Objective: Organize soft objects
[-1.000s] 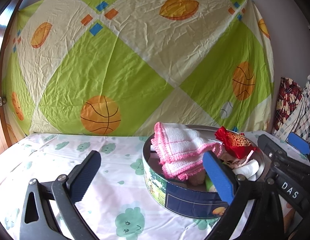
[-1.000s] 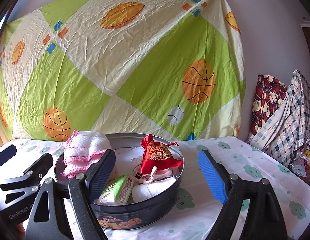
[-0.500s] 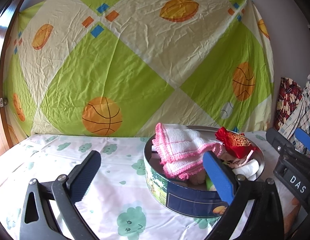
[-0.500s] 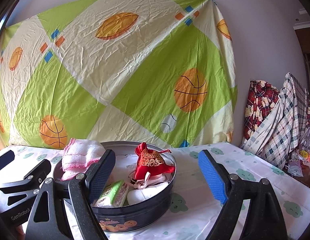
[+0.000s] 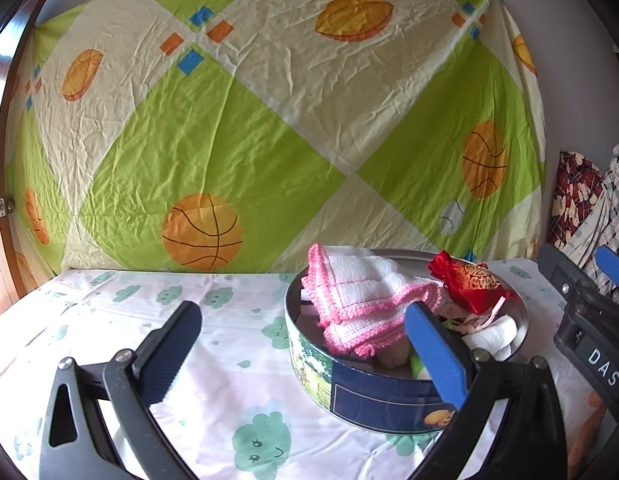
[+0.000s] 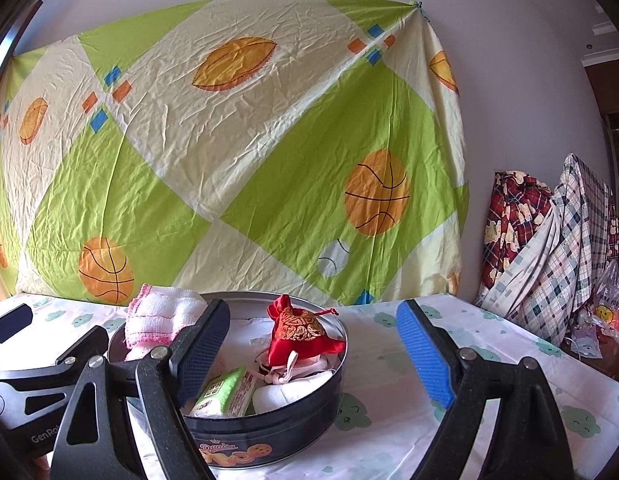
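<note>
One tin (image 6: pixel 269 432) on the bench (image 6: pixel 489 364) holds one towel (image 6: pixel 157 316), one red pouch (image 6: pixel 297 334); left claw (image 5: pixel 305 344) and right claw (image 6: pixel 309 354) released, empty.

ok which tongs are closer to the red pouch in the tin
Right. The right tongs stand open, almost straight at the red pouch, dark finger over the tin. The left tongs sit off the towel side, the pink-edged towel between.
</note>
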`<action>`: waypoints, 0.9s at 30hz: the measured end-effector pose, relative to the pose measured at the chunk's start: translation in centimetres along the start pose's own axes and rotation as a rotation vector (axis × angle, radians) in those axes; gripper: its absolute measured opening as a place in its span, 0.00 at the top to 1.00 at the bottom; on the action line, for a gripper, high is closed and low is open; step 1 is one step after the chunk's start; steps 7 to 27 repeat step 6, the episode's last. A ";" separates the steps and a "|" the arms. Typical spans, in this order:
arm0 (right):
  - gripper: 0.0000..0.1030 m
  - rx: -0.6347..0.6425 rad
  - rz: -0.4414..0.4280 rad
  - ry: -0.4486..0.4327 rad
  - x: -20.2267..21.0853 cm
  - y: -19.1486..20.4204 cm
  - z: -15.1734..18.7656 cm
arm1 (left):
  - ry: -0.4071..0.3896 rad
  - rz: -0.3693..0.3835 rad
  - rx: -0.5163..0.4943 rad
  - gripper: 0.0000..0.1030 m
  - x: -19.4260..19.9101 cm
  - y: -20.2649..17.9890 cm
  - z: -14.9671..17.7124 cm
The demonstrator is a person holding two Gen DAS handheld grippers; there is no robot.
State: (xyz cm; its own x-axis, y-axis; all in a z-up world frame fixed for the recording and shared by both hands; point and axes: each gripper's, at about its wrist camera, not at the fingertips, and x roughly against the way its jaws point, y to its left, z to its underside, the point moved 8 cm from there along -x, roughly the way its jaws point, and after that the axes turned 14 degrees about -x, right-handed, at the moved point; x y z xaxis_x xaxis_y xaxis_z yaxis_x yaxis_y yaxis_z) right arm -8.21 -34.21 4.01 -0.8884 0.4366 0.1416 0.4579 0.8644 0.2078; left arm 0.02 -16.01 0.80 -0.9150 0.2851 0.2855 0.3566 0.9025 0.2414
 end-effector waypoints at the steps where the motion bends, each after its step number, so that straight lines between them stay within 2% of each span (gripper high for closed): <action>1: 0.15 0.000 0.001 0.003 -0.1 0.0 0.0 | 0.004 0.002 0.002 0.00 -0.1 0.0 0.1; 6: 0.11 -0.016 0.023 0.009 -0.3 -0.6 0.0 | 0.007 0.000 0.002 0.00 -0.2 0.1 0.1; 27: 0.11 -0.016 0.023 0.009 -0.3 -0.6 0.0 | 0.007 0.000 0.002 0.00 -0.2 0.1 0.1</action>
